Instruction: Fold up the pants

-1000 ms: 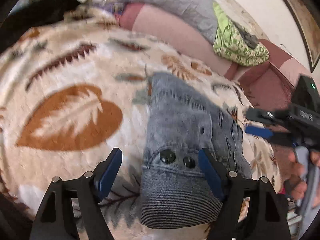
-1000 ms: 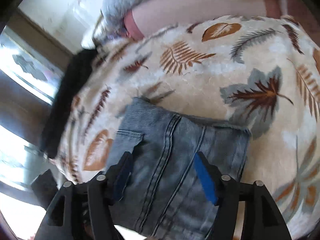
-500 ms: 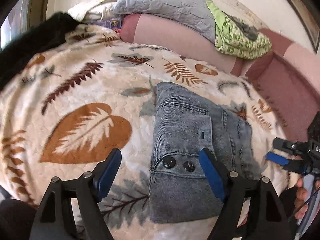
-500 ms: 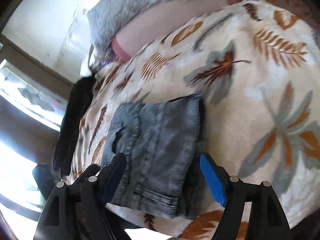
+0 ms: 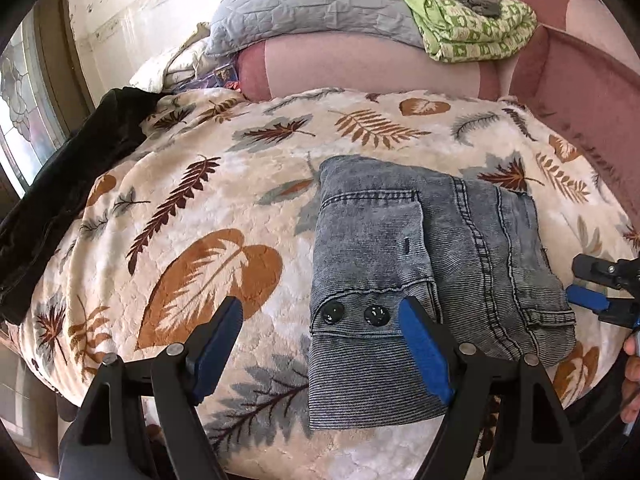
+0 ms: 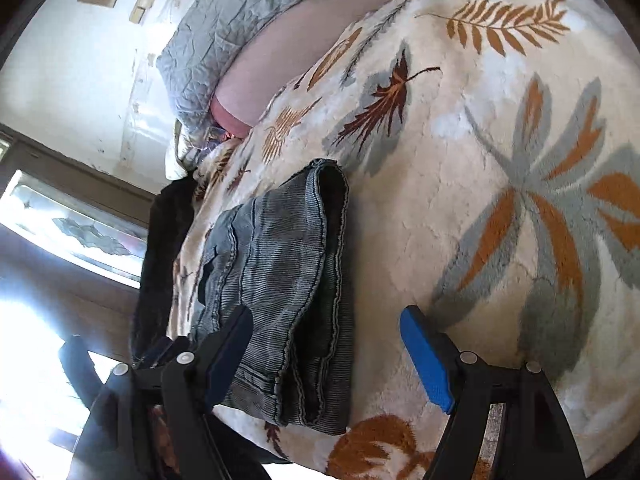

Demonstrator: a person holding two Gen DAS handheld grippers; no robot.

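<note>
The grey-blue denim pants (image 5: 420, 276) lie folded into a compact rectangle on a leaf-patterned blanket (image 5: 192, 208), two black buttons facing me. My left gripper (image 5: 320, 336) hovers open above the pants' near left corner, touching nothing. At the right edge of the left wrist view my right gripper (image 5: 578, 282) hangs open beside the pants' right side, held by a hand (image 5: 632, 356). In the right wrist view the pants (image 6: 280, 264) show their stacked layers edge-on; the right gripper (image 6: 326, 328) is open, its left finger in front of the fold's near end, not pressing it.
A black garment (image 5: 80, 168) drapes over the blanket's left edge. Behind stand a pink cushioned backrest (image 5: 360, 64), a grey quilted pillow (image 5: 312, 8) and a green patterned cloth (image 5: 472, 20). A stained-glass window (image 5: 24, 112) is at the left. The blanket's front edge drops off near both grippers.
The left gripper drew back and up, so more blanket shows. The right gripper came off the top of the pants, sank to their right side and rolled; its jaws widened a little.
</note>
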